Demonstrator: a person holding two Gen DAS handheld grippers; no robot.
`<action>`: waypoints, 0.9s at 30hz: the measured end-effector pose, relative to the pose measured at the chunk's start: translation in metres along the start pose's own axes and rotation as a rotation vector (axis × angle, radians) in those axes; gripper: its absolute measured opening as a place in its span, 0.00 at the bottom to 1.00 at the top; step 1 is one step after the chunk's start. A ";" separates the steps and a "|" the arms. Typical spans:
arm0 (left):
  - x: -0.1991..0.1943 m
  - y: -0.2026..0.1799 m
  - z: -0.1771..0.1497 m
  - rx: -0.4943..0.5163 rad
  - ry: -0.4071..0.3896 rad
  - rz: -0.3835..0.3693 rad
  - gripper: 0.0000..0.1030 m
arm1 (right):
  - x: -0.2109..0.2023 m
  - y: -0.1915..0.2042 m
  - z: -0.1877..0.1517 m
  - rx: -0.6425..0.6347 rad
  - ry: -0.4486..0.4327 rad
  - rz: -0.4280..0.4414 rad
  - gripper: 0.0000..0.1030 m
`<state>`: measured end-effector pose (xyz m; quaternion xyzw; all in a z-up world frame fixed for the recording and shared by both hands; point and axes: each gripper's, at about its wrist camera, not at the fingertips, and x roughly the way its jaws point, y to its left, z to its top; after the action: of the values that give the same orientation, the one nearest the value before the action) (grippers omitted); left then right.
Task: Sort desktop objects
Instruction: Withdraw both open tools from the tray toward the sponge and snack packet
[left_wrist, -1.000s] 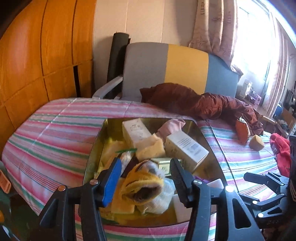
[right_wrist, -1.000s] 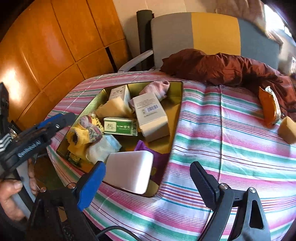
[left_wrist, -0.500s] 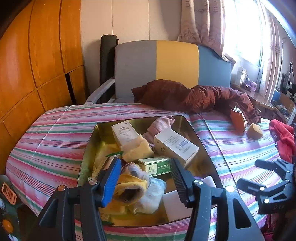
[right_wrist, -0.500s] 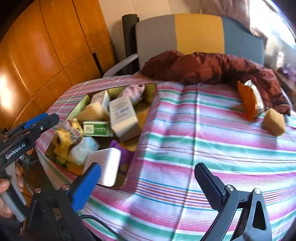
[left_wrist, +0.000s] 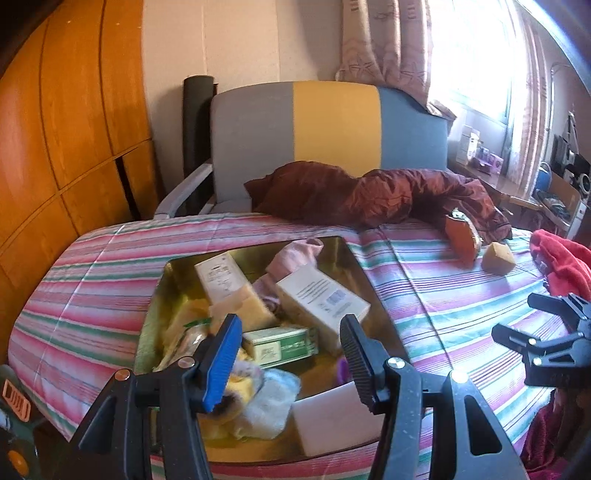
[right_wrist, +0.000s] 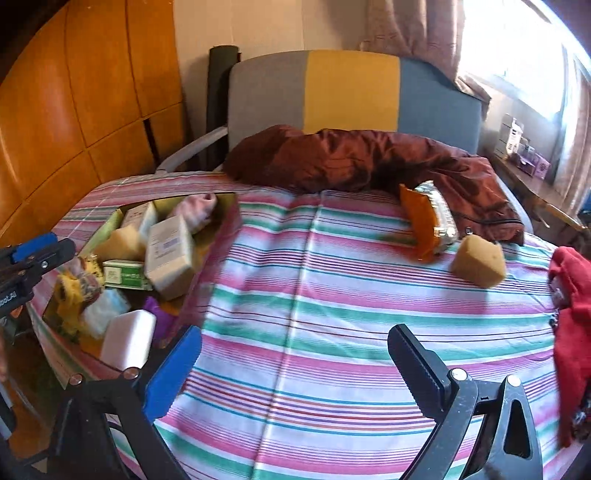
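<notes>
A gold tin box on the striped table holds white cartons, a green carton, sponges, socks, a pink cloth and a white block. My left gripper is open and empty, held above the box's near end. My right gripper is open and empty over the striped cloth, right of the box. A tan sponge and an orange snack bag lie on the cloth at the far right.
A dark red jacket lies along the table's far edge in front of a grey, yellow and blue chair. A red cloth sits at the right edge. Wooden cabinets stand on the left.
My left gripper has pulled up and back from the yellow sock in the box. My right gripper has swung right, from the box toward the open striped cloth.
</notes>
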<state>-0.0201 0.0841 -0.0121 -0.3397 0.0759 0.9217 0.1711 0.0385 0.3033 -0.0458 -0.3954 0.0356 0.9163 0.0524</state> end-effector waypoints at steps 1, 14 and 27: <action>0.001 -0.004 0.002 0.008 -0.002 -0.005 0.54 | 0.000 -0.005 0.001 0.004 0.003 -0.011 0.98; 0.022 -0.052 0.018 0.094 0.018 -0.082 0.54 | 0.005 -0.083 0.009 0.095 0.038 -0.117 0.98; 0.045 -0.104 0.029 0.176 0.066 -0.173 0.54 | 0.024 -0.138 0.009 0.155 0.077 -0.145 0.98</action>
<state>-0.0312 0.2001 -0.0221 -0.3588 0.1326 0.8815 0.2767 0.0332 0.4428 -0.0604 -0.4265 0.0797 0.8888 0.1476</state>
